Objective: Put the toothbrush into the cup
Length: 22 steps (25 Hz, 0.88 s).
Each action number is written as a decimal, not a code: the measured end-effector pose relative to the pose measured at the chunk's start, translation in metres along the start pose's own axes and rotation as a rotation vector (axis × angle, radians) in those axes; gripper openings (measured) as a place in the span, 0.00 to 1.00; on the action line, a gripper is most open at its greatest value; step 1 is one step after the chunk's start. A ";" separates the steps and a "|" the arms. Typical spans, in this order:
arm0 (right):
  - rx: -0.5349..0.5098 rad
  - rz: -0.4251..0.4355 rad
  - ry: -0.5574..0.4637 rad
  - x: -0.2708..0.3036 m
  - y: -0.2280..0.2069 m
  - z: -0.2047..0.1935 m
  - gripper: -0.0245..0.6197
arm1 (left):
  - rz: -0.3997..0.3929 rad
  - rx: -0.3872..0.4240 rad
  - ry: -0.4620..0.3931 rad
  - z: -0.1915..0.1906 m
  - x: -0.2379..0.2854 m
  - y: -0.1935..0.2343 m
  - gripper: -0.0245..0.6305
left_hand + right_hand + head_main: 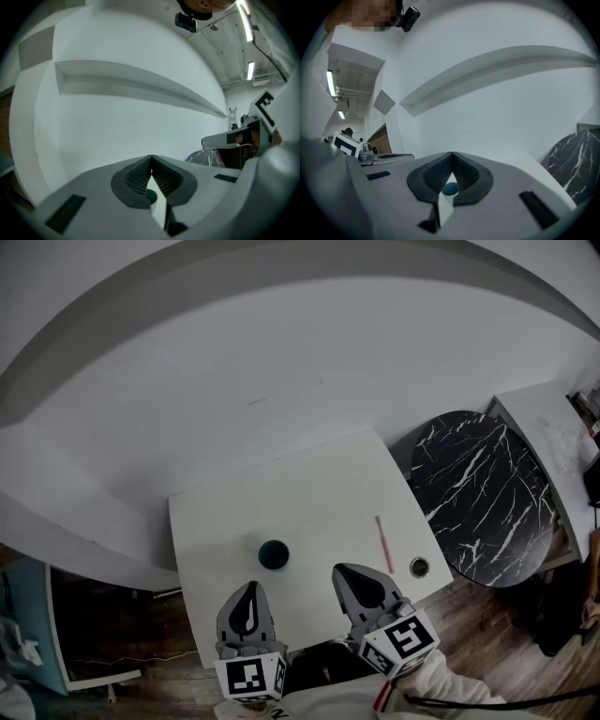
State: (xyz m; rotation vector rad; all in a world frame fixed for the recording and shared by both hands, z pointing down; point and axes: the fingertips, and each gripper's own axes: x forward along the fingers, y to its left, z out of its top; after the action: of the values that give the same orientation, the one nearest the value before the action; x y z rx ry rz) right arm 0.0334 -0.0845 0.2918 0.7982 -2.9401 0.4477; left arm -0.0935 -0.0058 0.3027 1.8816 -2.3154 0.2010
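Across the back of the scene, I see a plain white wall (309, 381) with a curved ledge running along it.

Below it stands a white square table (309, 484). A round black marble table (483, 493) sits just beside its right edge, on a wooden floor (469, 615).

At the near edge of the white table I have both tools in sight, each carrying its marker cube. The left gripper (249, 594) is closed: in the left gripper view its ribbed pads (137, 177) meet at the tips with nothing between them. The right gripper (345, 576) is likewise closed and empty, its pads (436, 174) touching at the tips in the right gripper view.

A dark teal cup (273, 554) stands upright on the white table, just ahead of the left gripper and towards the table's middle. Each gripper view shows the cup through the gap under its closed tips.

The pink toothbrush (383, 543) lies flat on the table, well to the right of the cup and ahead of the right gripper. Neither gripper touches it.

A small round item (419, 566), too small for me to identify, rests near the table's right corner, close to the toothbrush's near end.
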 end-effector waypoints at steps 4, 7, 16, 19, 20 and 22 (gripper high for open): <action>0.004 0.018 0.013 0.005 -0.004 -0.002 0.04 | 0.034 -0.001 0.009 -0.006 -0.003 0.001 0.05; 0.002 0.013 0.023 0.010 -0.005 -0.005 0.04 | 0.042 -0.003 0.018 -0.006 -0.001 0.008 0.05; 0.000 -0.043 0.052 0.029 -0.009 -0.023 0.04 | 0.006 -0.012 0.037 -0.026 0.014 0.025 0.05; 0.000 -0.063 0.064 0.031 -0.011 -0.029 0.04 | -0.017 -0.016 0.054 -0.034 0.016 0.026 0.05; -0.004 -0.067 0.069 0.032 -0.012 -0.032 0.04 | -0.025 -0.017 0.056 -0.037 0.018 0.027 0.05; -0.012 -0.073 0.076 0.036 -0.013 -0.038 0.04 | -0.035 -0.019 0.063 -0.044 0.022 0.029 0.05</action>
State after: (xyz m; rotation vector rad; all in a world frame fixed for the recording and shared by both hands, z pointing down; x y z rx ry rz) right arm 0.0085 -0.1020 0.3361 0.8636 -2.8307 0.4445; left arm -0.1245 -0.0123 0.3503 1.8773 -2.2340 0.2297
